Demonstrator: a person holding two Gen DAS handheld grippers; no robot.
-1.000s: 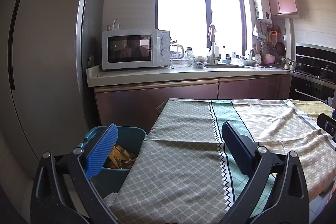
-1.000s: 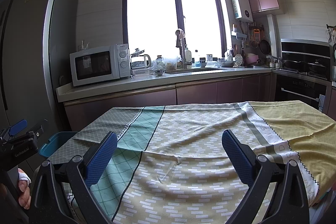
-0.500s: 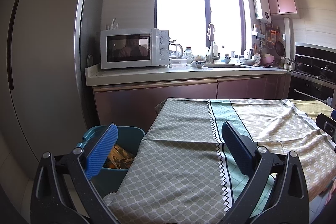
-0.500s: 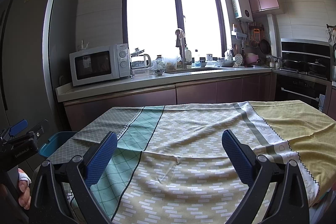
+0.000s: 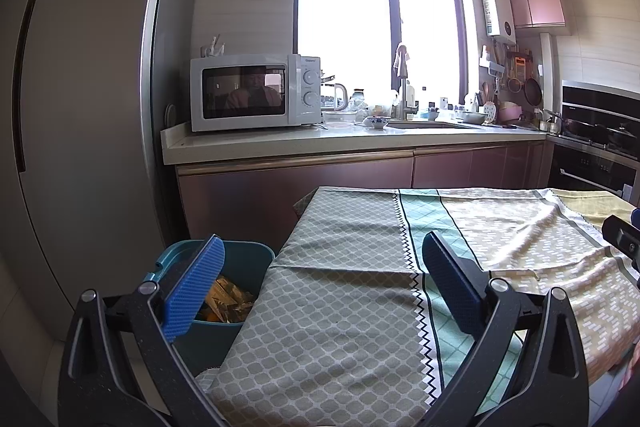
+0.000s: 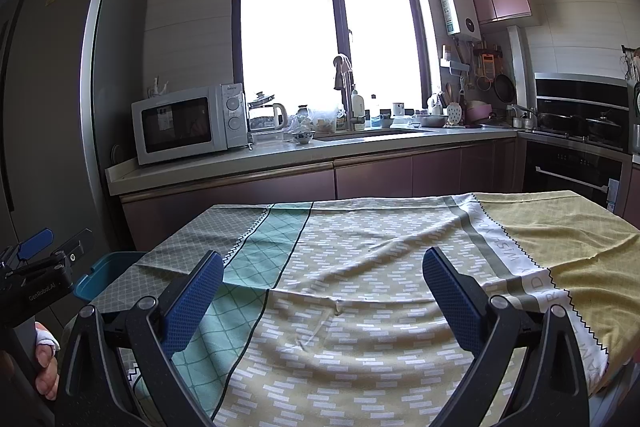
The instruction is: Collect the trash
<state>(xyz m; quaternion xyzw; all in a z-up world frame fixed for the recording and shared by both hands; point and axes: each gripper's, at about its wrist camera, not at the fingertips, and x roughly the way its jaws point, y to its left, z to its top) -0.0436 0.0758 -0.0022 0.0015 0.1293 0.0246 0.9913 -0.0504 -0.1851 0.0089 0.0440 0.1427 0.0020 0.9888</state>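
A teal trash bin [image 5: 248, 259] stands on the floor at the table's left end, with crumpled yellow-brown trash [image 5: 228, 301] inside; its rim also shows in the right wrist view [image 6: 108, 269]. My left gripper [image 5: 320, 287] is open and empty, held above the table's left end beside the bin. My right gripper [image 6: 320, 297] is open and empty over the middle of the patterned tablecloth [image 6: 360, 267]. No loose trash shows on the cloth.
A kitchen counter [image 5: 320, 143] with a white microwave [image 5: 256, 91], kettle, bowl and sink runs along the back. A tall grey fridge [image 5: 80, 107] stands at the left. A stove and oven [image 6: 576, 147] are at the right.
The left gripper has drifted slightly, with the view shifting a little left and up. The right gripper has not visibly moved. Both stay open.
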